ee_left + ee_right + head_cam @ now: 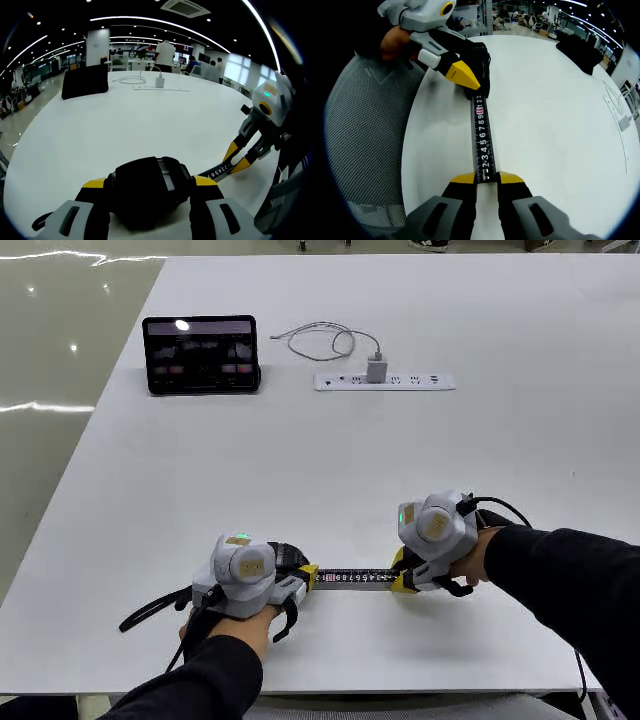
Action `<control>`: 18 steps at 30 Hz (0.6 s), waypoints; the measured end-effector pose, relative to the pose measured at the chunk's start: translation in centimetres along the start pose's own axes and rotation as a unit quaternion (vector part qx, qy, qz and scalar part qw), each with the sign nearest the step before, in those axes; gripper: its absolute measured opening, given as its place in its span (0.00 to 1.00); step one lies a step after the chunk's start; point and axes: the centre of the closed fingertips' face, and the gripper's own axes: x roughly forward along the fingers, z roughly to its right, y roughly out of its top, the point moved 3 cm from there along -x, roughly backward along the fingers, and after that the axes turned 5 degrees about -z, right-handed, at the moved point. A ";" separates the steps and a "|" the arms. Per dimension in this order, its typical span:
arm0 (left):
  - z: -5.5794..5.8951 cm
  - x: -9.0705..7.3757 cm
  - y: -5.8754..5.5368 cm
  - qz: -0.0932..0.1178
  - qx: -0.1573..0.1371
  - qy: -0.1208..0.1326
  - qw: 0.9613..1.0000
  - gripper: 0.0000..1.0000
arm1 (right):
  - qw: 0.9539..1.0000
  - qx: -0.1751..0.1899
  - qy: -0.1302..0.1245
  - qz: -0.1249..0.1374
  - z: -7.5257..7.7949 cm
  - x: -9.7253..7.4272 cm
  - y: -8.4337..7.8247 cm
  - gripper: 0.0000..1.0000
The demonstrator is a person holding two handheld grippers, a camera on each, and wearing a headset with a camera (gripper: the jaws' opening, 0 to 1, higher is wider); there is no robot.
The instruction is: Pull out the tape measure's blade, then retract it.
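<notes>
A black tape measure case (147,187) sits clamped between the yellow-tipped fingers of my left gripper (300,580), low on the white table (330,460) near its front edge. Its white blade (481,135) with black numbers runs out a short way, flat over the table, to my right gripper (486,177), which is shut on the blade's end. In the head view the blade (355,578) spans the gap between the two grippers; the right gripper (402,580) holds its right end. The case (477,70) and the left gripper's fingers (460,74) show at the blade's far end in the right gripper view.
A dark tablet (201,353) stands at the back left of the table. A white power strip (385,381) with a charger and coiled cable (330,340) lies behind centre. A mesh chair (367,150) is at the table's front edge. People stand far off (164,52).
</notes>
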 end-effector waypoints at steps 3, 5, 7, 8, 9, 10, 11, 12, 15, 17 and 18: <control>0.0 0.0 0.0 0.000 0.000 0.000 1.000 0.61 | 1.000 -0.001 0.001 0.000 0.1 0.1 0.2 0.11; 0.0 0.0 0.0 0.000 0.000 0.000 1.000 0.61 | 1.000 -0.002 0.001 0.000 0.0 0.1 0.3 0.11; 0.0 0.0 0.0 0.000 0.000 0.000 1.000 0.61 | 1.000 -0.005 0.001 -0.001 0.0 0.1 0.5 0.11; 0.0 0.0 0.0 0.000 0.000 0.000 1.000 0.61 | 1.000 -0.006 0.001 -0.001 0.0 0.1 0.5 0.11; 0.0 0.0 0.0 0.000 0.000 0.000 1.000 0.61 | 1.000 -0.006 0.001 0.000 0.0 0.2 0.6 0.11; 0.0 0.0 0.0 0.000 0.000 0.000 1.000 0.61 | 1.000 -0.009 0.000 0.000 0.0 0.2 0.6 0.11; 0.0 0.0 0.0 0.000 0.000 0.000 1.000 0.61 | 1.000 -0.010 0.000 0.000 -0.1 0.2 0.7 0.11; 0.0 0.0 0.0 0.000 0.000 0.000 1.000 0.61 | 1.000 -0.009 0.000 0.001 -0.1 0.3 0.8 0.11; 0.0 0.0 0.0 0.000 0.000 0.000 1.000 0.61 | 1.000 -0.001 0.002 0.007 0.0 0.3 1.0 0.11; 0.0 0.0 0.0 0.000 0.000 -0.001 1.000 0.61 | 1.000 -0.004 0.002 0.009 0.0 0.3 1.1 0.11; 0.0 0.0 0.0 -0.001 0.000 -0.001 1.000 0.61 | 1.000 -0.004 0.002 0.010 0.0 0.4 1.1 0.11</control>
